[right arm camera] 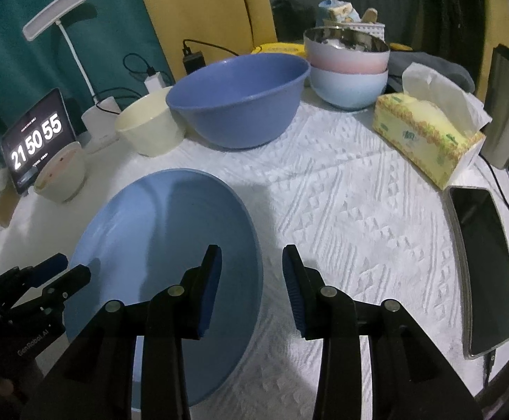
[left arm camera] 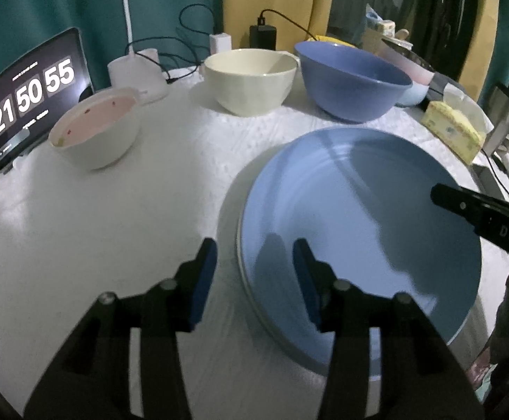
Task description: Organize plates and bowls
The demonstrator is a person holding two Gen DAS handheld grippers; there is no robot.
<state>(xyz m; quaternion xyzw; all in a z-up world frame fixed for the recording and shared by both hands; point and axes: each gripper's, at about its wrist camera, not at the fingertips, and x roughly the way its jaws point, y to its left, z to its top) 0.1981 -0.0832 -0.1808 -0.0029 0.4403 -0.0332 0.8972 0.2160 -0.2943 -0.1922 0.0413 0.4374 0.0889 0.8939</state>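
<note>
The wide light-blue round plate (left arm camera: 359, 231) is laid near the counter's (right arm camera: 342, 210) front edge, on another plate (only its pale rim is seen). Left tongs (left arm camera: 254, 273) and right tongs (right arm camera: 250, 287) are held apart, straddling opposite rims, gripping nothing. If shut carelessly, the plate could be pushed off.

So the big light blue plate (left arm camera: 359, 231) is flat on the white cloth at the near edge of the table, and there's a paler rim peeking out under its left side, so it looks stacked on another plate. Behind it sits a deep blue bowl (left arm camera: 352, 80), upright and empty, with a cream bowl (left arm camera: 250, 80) just beside it on the left. Further left, on its own, is a small white bowl (left arm camera: 93, 133), pinkish inside. Back right there's a stack of bowls (right arm camera: 347, 70): steel-lined, pink, pale blue.
</note>
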